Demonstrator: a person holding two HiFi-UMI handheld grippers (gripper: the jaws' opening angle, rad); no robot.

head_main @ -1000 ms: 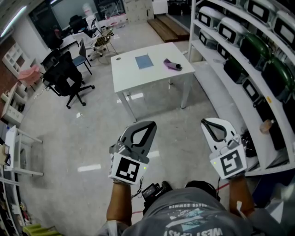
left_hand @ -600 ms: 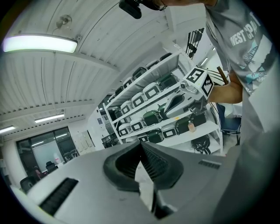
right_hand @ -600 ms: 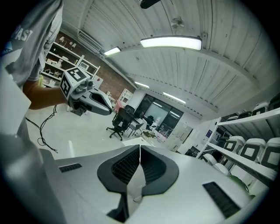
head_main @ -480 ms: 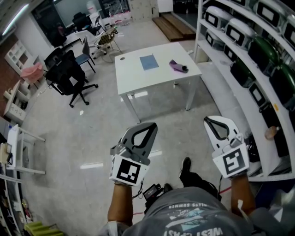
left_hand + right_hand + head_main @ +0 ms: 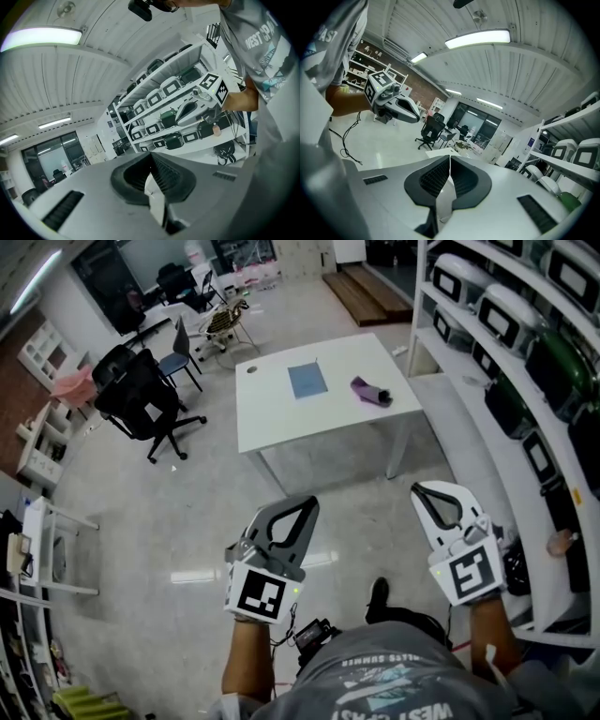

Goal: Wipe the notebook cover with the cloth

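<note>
Grey left gripper (image 5: 302, 509) and white right gripper (image 5: 428, 494) side by side, outstretched, fingers together

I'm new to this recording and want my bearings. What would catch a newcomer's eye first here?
A white table stands alone on the open floor, with a blue notebook near its middle and a purple cloth to the notebook's right. Nearer the camera, the left gripper and right gripper are held side by side, both shut and empty, well short of the table.
</note>
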